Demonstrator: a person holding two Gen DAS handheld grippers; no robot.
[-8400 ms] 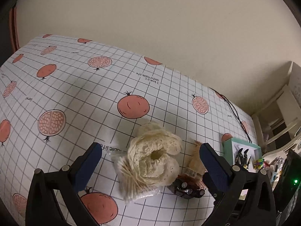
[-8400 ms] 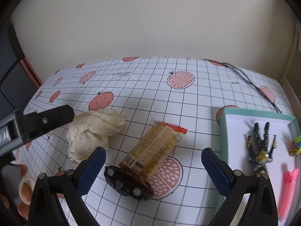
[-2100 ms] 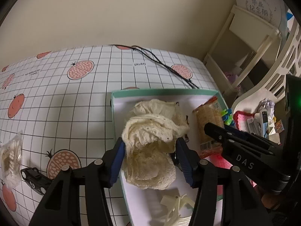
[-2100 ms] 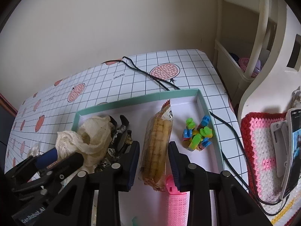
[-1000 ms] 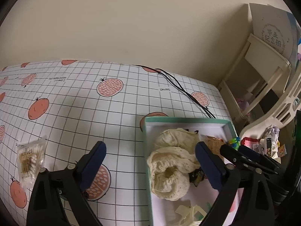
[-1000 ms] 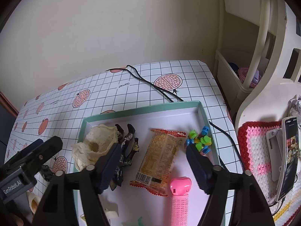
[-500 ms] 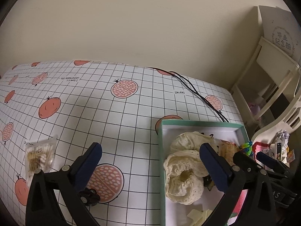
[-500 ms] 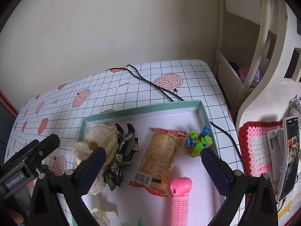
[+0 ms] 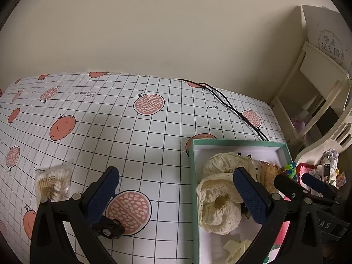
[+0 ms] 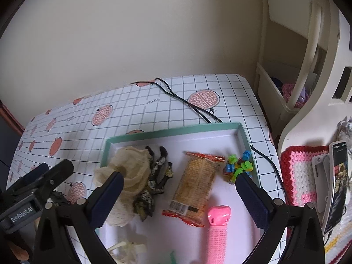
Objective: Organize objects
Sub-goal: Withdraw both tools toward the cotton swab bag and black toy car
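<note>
A teal-rimmed white tray [image 10: 173, 129] [image 9: 237, 142] holds a cream lace cloth [image 9: 220, 189] [image 10: 129, 171], a black toy claw [image 10: 154, 182], a cracker packet [image 10: 194, 187], coloured beads [image 10: 238, 168] and a pink brush [image 10: 216, 231]. My left gripper [image 9: 176, 195] is open and empty, over the table just left of the tray. A black toy car [image 9: 109, 230] lies by its left finger. A bag of cotton swabs [image 9: 52, 182] lies further left. My right gripper [image 10: 179, 198] is open and empty above the tray, around the packet.
The table has a checked cloth with fruit prints [image 9: 110, 121]. A black cable [image 9: 231, 105] runs along the back right. A white shelf unit [image 10: 297, 66] stands to the right. A crocheted mat [image 10: 297, 176] with a phone [image 10: 336, 176] lies at right.
Both grippers let go of the lace cloth and the packet in the tray and opened wide. The left gripper has pulled back and swung left; the toy car and swabs have come into view.
</note>
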